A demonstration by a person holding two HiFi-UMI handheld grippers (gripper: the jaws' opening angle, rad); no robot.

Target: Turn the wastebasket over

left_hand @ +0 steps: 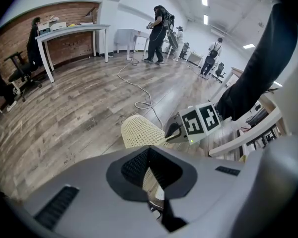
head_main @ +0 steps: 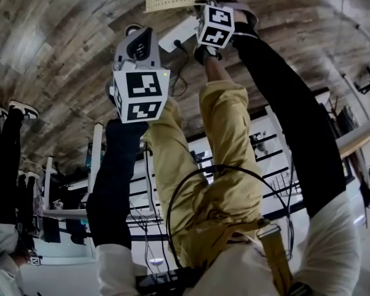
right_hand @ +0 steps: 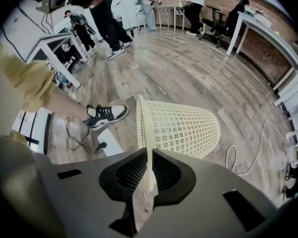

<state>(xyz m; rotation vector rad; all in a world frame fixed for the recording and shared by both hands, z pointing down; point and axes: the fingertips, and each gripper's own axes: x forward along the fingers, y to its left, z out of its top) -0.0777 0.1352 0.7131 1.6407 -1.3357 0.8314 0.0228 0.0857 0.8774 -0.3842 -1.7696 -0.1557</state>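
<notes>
Right gripper (right_hand: 148, 157): clenched on the cream plastic lattice wastebasket (right_hand: 184, 128) at its rim, ready to flip it.
Left gripper (left_hand: 149, 151): jaws together, empty, waiting near the wastebasket.

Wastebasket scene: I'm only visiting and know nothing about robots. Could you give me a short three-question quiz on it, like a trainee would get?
1. True or false: the wastebasket stands upright on the floor.
2. Which part of it sits between the jaws of the right gripper? A) the rim B) the closed bottom C) nothing
3. In the left gripper view, what lies on the floor beyond the wastebasket?

Key: 1 false, it lies on its side. 2 A. 3 a white cable.
</notes>
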